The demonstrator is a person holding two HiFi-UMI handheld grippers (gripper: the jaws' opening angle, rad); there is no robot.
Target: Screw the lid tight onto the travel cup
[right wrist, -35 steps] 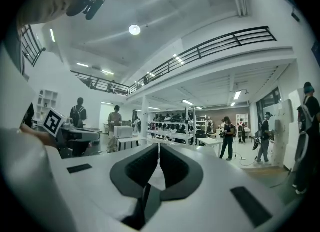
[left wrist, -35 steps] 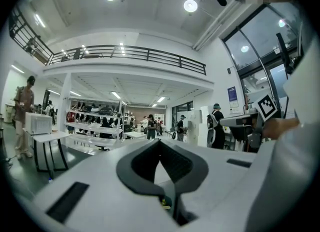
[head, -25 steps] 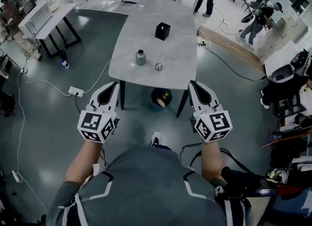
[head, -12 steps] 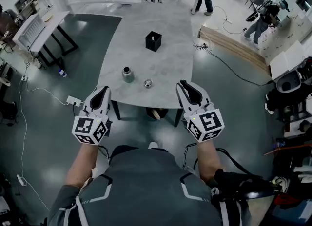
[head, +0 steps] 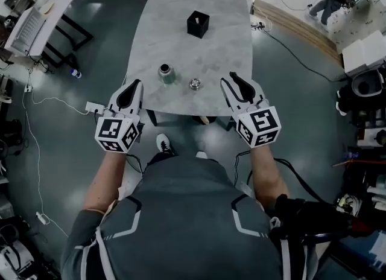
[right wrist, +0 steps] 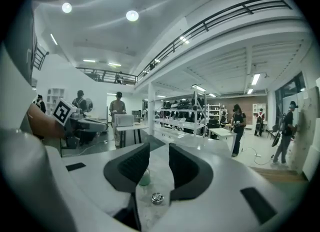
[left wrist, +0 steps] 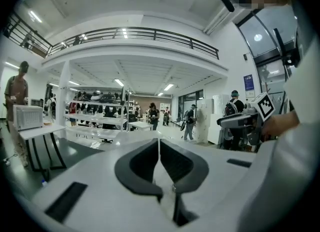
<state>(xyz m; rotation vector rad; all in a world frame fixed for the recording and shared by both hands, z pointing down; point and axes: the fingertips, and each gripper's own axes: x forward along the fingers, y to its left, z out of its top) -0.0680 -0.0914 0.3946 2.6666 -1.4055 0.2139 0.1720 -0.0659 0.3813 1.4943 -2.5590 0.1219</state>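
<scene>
The travel cup (head: 165, 73), a small green-grey cylinder with an open top, stands on the grey marble table (head: 181, 25) near its front edge. Its round metal lid (head: 195, 83) lies just to the cup's right, apart from it. My left gripper (head: 134, 85) hovers at the table's front left edge, left of the cup, jaws shut and empty. My right gripper (head: 236, 81) is at the front right edge, right of the lid; its jaws have just been opening, with nothing between them. In the right gripper view the cup (right wrist: 144, 177) and lid (right wrist: 157, 198) show through the gap.
A black square box (head: 198, 23) stands further back on the table. A power strip (head: 93, 108) and cables lie on the floor at the left. Other tables and people stand at the far end of the room.
Both grippers have come forward to the table's front edge and the table has drawn closer. The right gripper's jaws have parted.
</scene>
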